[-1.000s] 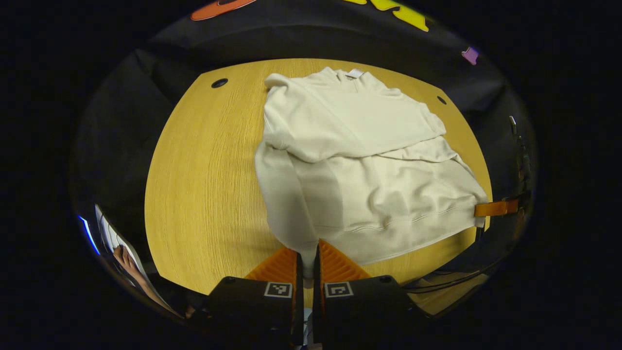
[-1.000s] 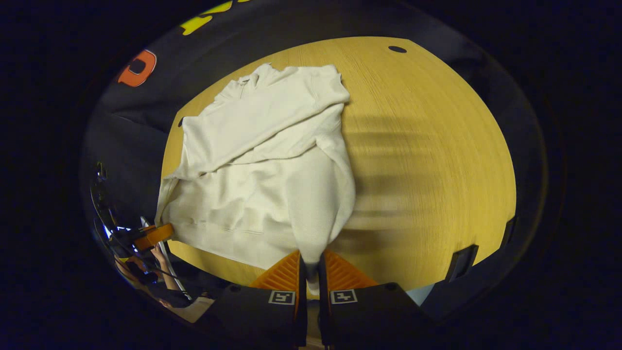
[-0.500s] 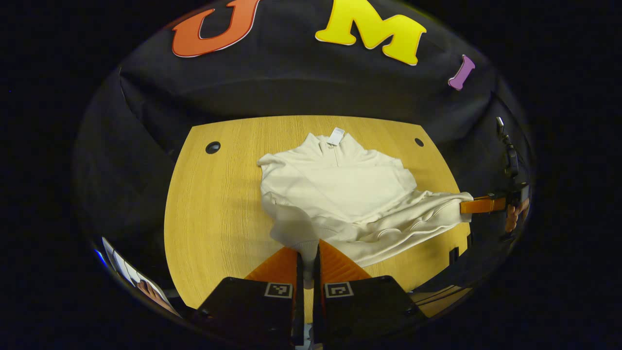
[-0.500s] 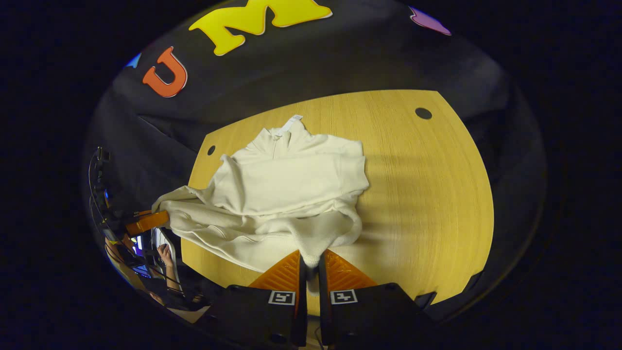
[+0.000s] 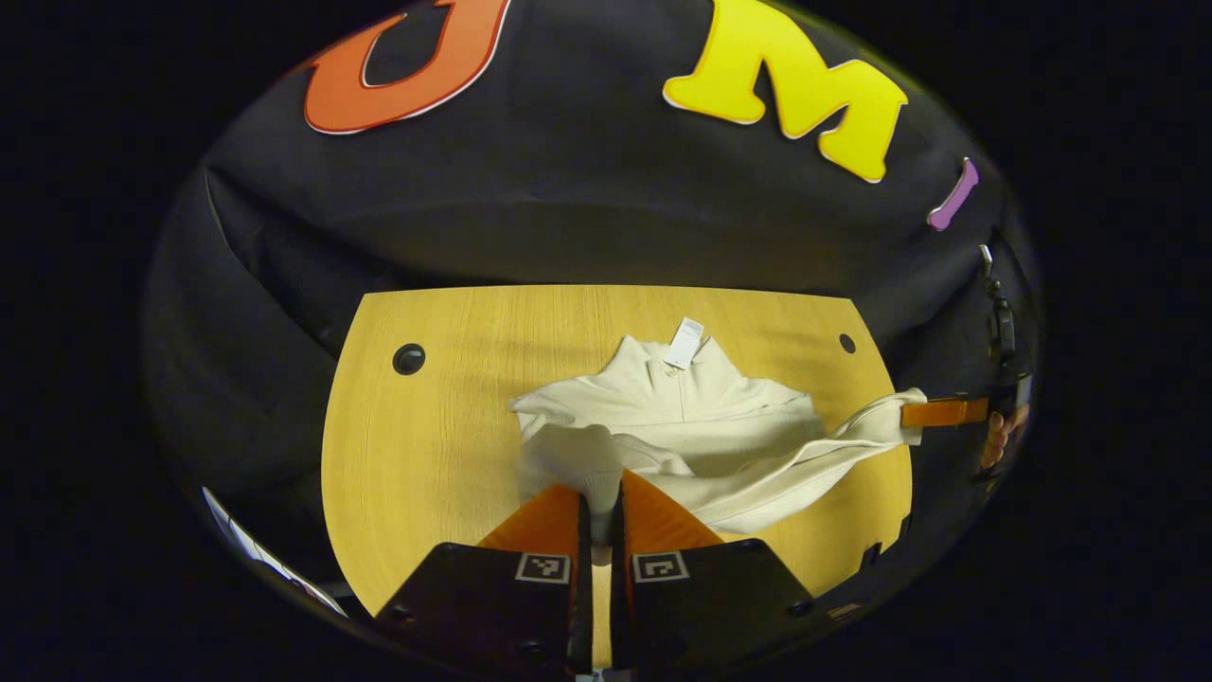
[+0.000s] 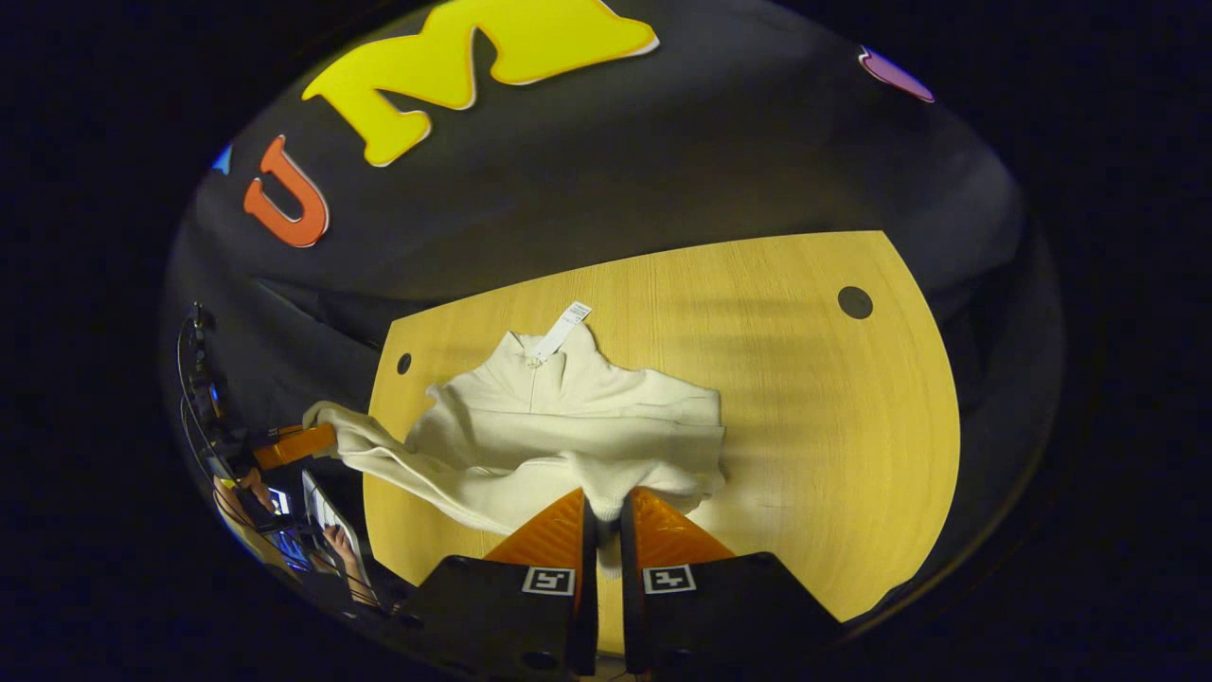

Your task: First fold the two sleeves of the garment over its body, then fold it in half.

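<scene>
A cream sweatshirt (image 5: 701, 426) lies on the yellow wooden table (image 5: 445, 417), collar and white tag (image 5: 686, 342) at the far side. My left gripper (image 5: 598, 493) is shut on one corner of its bottom hem, held above the table. The right gripper (image 5: 942, 412) shows at the far right, gripping the other hem corner, with the hem stretched between the two. In the right gripper view my right gripper (image 6: 604, 502) is shut on the sweatshirt's (image 6: 568, 417) hem corner, and the left gripper (image 6: 294, 445) holds the other corner at the left. The lower body hangs raised over the chest.
Round holes (image 5: 408, 359) (image 5: 846, 343) mark the table's far corners. The black cloth wall rises behind the table (image 6: 814, 407). A hand (image 5: 994, 440) holds the right gripper at the table's edge. Bare wood lies to either side of the sweatshirt.
Both grippers have lifted the bottom hem off the table and carried it toward the collar. The flat lower half is now raised and bunched over the chest.
</scene>
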Demonstrator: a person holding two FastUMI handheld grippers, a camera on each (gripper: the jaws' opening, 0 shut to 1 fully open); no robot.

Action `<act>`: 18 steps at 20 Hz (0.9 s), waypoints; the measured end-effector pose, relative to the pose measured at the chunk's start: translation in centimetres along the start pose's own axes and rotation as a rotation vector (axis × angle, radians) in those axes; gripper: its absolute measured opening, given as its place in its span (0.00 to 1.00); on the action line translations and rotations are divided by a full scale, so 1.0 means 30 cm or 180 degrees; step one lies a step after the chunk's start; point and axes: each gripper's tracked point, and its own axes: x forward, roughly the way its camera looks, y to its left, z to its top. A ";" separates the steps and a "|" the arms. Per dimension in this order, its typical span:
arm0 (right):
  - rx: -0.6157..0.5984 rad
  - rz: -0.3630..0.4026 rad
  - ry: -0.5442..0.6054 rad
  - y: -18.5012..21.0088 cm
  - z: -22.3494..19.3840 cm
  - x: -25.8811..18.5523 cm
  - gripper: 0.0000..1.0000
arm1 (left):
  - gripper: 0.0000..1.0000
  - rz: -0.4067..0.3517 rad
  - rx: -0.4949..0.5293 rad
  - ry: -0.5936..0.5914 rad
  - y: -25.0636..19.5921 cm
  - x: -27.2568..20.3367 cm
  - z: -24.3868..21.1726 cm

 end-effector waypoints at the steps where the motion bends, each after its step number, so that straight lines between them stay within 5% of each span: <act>1: 0.0053 0.0012 0.0054 -0.006 0.015 0.054 0.11 | 0.10 0.0041 -0.0052 0.0086 -0.040 0.037 -0.016; 10: 0.0191 -0.0171 0.0250 -0.078 0.095 0.399 0.11 | 0.10 0.0244 -0.0147 0.0616 -0.006 0.134 -0.065; 18: 0.0243 -0.0268 0.0311 -0.105 0.099 0.509 0.11 | 0.10 0.0253 -0.0055 0.0767 -0.033 0.293 -0.078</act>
